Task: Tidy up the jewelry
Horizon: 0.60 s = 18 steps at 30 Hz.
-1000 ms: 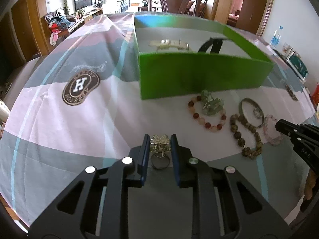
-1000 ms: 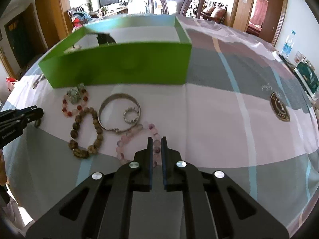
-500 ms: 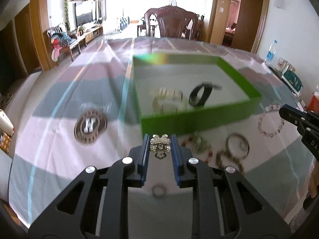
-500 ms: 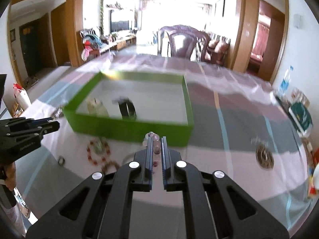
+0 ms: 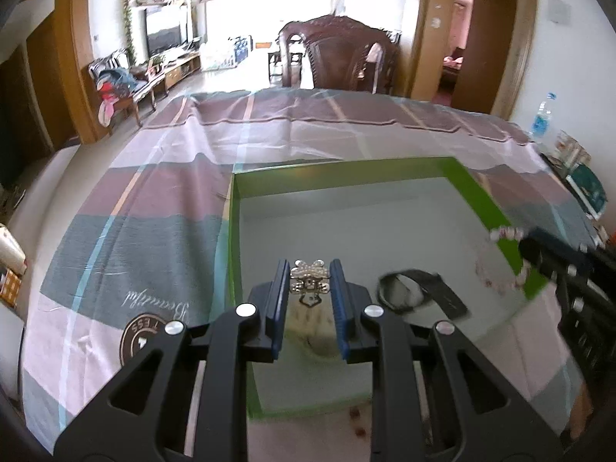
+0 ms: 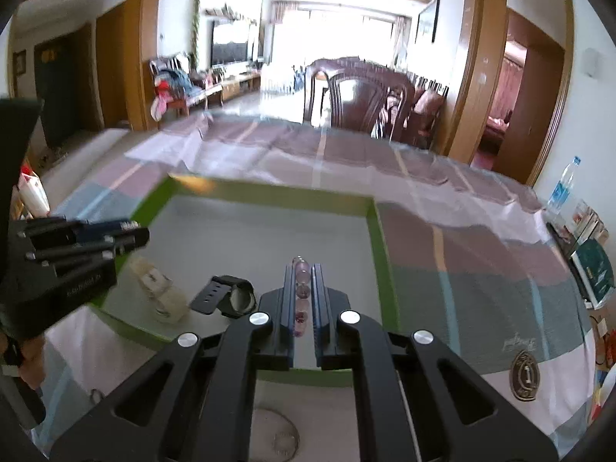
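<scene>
My left gripper (image 5: 309, 269) is shut on a gold butterfly-shaped jewel (image 5: 310, 282) and holds it above the near left part of the green box (image 5: 477, 192). My right gripper (image 6: 301, 269) is shut on a pink bead bracelet (image 6: 301, 274) above the box (image 6: 379, 246); the bracelet also shows hanging at the box's right wall in the left wrist view (image 5: 504, 233). Inside the box lie a black watch (image 5: 415, 292) and a pale cream watch (image 6: 159, 290). The left gripper shows at the left of the right wrist view (image 6: 142, 235).
A silver bangle (image 6: 275, 429) and a small ring (image 6: 94, 395) lie on the checked tablecloth (image 5: 154, 200) in front of the box. A carved wooden chair (image 5: 338, 57) stands at the far side. A water bottle (image 6: 562, 186) and books (image 6: 593, 269) sit at the right edge.
Both grippers have lifted off the cloth with their pieces and moved forward over the green box. The other bracelets left on the cloth have dropped out of view below.
</scene>
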Available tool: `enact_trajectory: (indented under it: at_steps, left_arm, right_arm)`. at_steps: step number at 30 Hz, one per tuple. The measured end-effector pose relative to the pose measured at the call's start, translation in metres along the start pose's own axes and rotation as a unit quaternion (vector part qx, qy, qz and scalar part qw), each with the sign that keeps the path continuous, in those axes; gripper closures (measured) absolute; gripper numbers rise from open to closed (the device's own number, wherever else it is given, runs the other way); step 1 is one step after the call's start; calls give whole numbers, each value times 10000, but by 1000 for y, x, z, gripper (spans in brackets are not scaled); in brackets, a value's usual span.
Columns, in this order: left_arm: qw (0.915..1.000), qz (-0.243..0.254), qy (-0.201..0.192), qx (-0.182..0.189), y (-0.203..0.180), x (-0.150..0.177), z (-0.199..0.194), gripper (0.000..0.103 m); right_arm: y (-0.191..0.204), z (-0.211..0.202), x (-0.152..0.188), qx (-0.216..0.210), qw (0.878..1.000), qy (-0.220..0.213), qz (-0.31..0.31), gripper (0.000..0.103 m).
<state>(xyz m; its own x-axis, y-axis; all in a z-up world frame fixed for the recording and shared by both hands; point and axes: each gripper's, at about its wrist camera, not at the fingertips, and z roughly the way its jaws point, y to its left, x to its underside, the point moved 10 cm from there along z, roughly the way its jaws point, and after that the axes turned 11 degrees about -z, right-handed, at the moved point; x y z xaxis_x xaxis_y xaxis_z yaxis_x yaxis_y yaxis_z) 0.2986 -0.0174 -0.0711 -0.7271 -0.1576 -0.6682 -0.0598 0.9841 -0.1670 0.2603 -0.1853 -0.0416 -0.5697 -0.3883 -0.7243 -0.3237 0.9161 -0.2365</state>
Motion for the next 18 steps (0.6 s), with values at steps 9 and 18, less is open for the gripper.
enact_trajectory:
  at_steps: [9,18]
  left_arm:
    - [9998,-96,-11,-184,13,0,4,49]
    - [9998,160,47,-103,24,82,-53,48]
  right_arm:
    - [-5,8,15,64,9997,173,183,60]
    - [-4,-42,89,-211,9981,458,342,60]
